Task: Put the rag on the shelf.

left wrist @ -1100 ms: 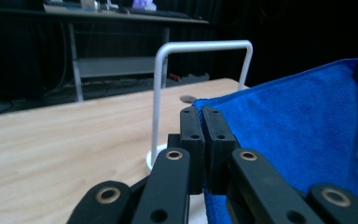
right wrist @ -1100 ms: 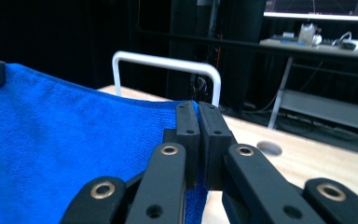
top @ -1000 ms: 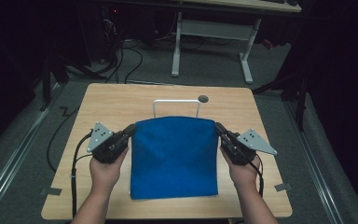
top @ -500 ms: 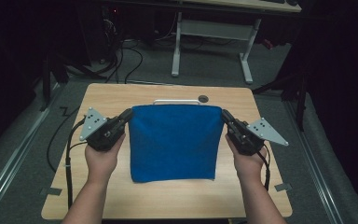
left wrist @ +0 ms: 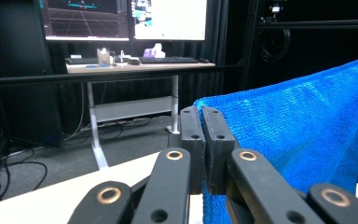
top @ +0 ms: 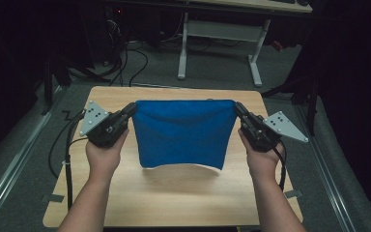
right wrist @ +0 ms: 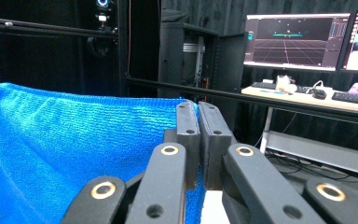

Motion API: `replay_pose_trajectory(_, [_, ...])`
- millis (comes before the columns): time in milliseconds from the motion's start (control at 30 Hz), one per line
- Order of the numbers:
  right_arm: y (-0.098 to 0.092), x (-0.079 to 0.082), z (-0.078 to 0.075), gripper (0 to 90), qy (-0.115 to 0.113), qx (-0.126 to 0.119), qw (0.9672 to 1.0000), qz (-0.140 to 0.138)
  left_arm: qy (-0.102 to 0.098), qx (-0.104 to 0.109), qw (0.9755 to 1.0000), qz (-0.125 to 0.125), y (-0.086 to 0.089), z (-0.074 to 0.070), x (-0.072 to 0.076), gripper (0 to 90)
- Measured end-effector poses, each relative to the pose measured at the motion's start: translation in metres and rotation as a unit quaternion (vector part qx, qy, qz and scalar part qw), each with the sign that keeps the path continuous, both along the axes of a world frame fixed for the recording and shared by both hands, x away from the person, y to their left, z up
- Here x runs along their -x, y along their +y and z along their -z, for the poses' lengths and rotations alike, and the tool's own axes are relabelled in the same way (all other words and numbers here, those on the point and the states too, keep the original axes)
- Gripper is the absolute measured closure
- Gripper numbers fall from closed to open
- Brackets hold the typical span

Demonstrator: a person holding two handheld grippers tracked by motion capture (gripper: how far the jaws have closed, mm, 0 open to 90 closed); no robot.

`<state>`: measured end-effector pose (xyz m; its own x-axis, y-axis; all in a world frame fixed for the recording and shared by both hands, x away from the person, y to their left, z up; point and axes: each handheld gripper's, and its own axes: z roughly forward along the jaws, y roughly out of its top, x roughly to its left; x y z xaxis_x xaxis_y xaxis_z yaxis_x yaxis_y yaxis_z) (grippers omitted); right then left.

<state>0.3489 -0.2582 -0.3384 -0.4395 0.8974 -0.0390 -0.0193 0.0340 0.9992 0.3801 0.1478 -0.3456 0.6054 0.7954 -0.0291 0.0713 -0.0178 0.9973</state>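
Landmark is the blue cloth (top: 183, 133); everything below is placed relative to it.

Nearest me: my two forearms come in from the bottom, one on each side of the cloth. Left hand (top: 102, 157) sits just left of its lower edge, right hand (top: 262, 162) just right of it.

Left hand-held gripper (top: 129, 110) is at the cloth's top left corner. In the left gripper view the jaws are pressed together with the blue knit pinched between them, corner sticking up just past the tips. Right hand-held gripper (top: 238, 109) is at the top right corner, same picture in the right gripper view: jaws closed tight on the cloth edge.

Cloth is stretched between the two corners, top edge sagging slightly in the middle. It hangs above the table (top: 174, 193); lower edge is off the wood, a pale underside shows along it, and there's a shadow on the table below.

Cables (top: 67, 145) trail off the left side of the table, left of the cloth.

Beyond the cloth: grey floor, a white-legged desk (top: 220, 34). Gripper views show monitors (left wrist: 121, 18) and a keyboard (left wrist: 168, 59) on that desk, far behind the cloth.
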Motion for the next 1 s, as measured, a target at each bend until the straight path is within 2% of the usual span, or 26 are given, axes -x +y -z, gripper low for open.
replay_pose_trajectory(167, [0.000,-0.012,-0.009,88.9,0.002,-0.004,1.0000,0.003,0.007,-0.007,0.9999,-0.005,-0.003,-0.010,-0.017,88.5])
replay_pose_trajectory(300, [0.001,-0.028,-0.015,88.9,0.012,-0.009,0.9999,0.006,0.009,-0.013,0.9998,-0.013,-0.005,-0.014,-0.037,88.6])
replay_pose_trajectory(367, [0.001,-0.040,-0.017,88.9,0.017,-0.010,0.9998,0.008,0.011,-0.010,0.9998,-0.016,-0.005,-0.015,-0.049,88.6])
replay_pose_trajectory(533, [0.002,-0.063,-0.024,88.9,0.021,-0.008,0.9996,0.017,0.009,-0.035,0.9990,-0.028,-0.012,-0.018,-0.074,88.6])
replay_pose_trajectory(633, [0.001,-0.083,-0.027,88.9,0.025,-0.005,0.9993,0.026,0.009,-0.041,0.9986,-0.034,-0.015,-0.020,-0.093,88.6])
replay_pose_trajectory(833, [-0.002,-0.117,-0.025,89.0,0.044,-0.013,0.9983,0.035,0.017,-0.053,0.9972,-0.051,-0.022,-0.022,-0.124,88.5])
replay_pose_trajectory(1000, [-0.001,-0.143,-0.021,89.0,0.058,-0.004,0.9973,0.046,0.027,-0.066,0.9955,-0.063,-0.028,-0.018,-0.148,88.5])
